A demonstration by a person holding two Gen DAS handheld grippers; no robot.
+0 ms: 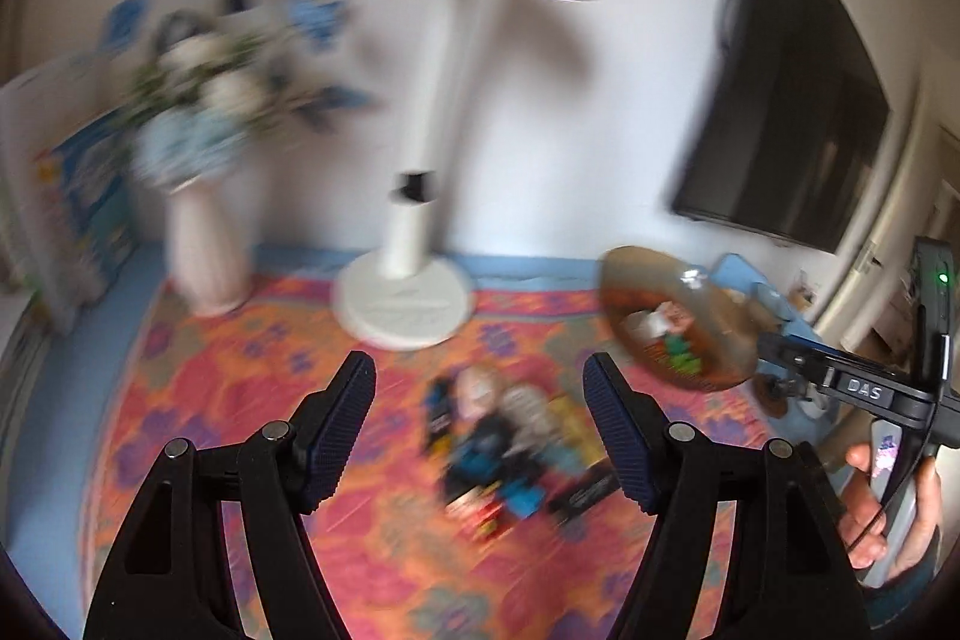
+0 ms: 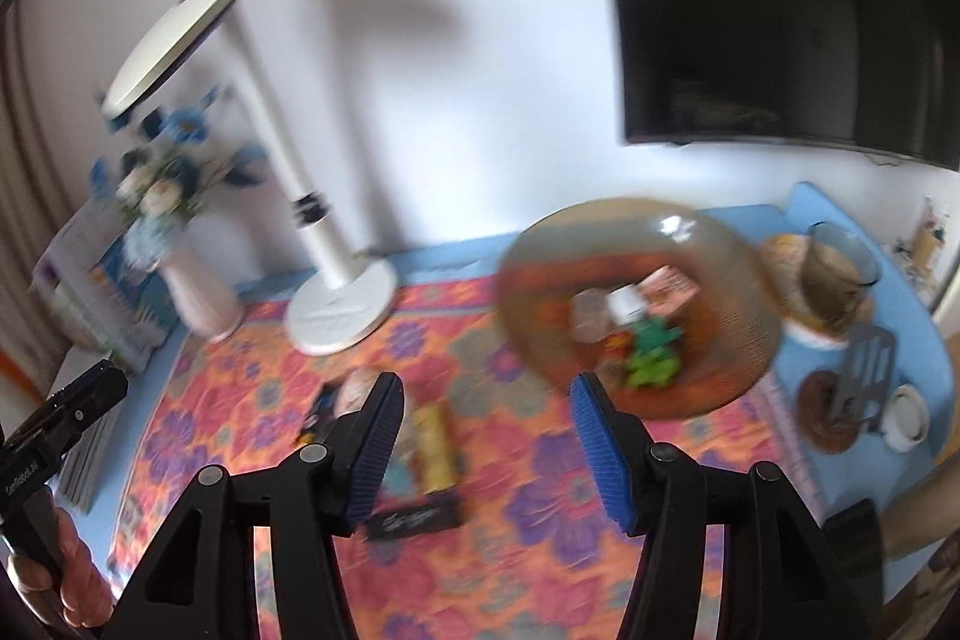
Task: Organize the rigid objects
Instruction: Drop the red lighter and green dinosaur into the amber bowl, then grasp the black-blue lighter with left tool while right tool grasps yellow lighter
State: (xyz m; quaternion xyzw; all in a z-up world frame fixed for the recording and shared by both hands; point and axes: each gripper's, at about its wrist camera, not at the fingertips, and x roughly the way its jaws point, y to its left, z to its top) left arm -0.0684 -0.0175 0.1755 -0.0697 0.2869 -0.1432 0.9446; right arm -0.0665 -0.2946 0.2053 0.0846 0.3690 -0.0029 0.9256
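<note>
A heap of small objects (image 1: 510,454) lies on the flowered cloth (image 1: 240,400), blurred, so the single pieces are hard to tell apart; a black box (image 2: 420,517) and a yellow packet (image 2: 435,445) show at its edge. In the left wrist view the heap sits below and between the fingers of the left tongs (image 1: 480,436), which stand wide apart and hold nothing. In the right wrist view the heap lies by the left finger of the right tongs (image 2: 486,451), also spread apart and empty. A brown glass plate (image 2: 639,307) with a few small pieces, one green (image 2: 651,349), rests just beyond the right tongs' right finger. Farther back stand a white lamp (image 1: 414,196) and a vase of flowers (image 1: 198,196). To the right of the plate sit a glass cup (image 2: 837,280) and a small white bowl (image 2: 906,415).
</note>
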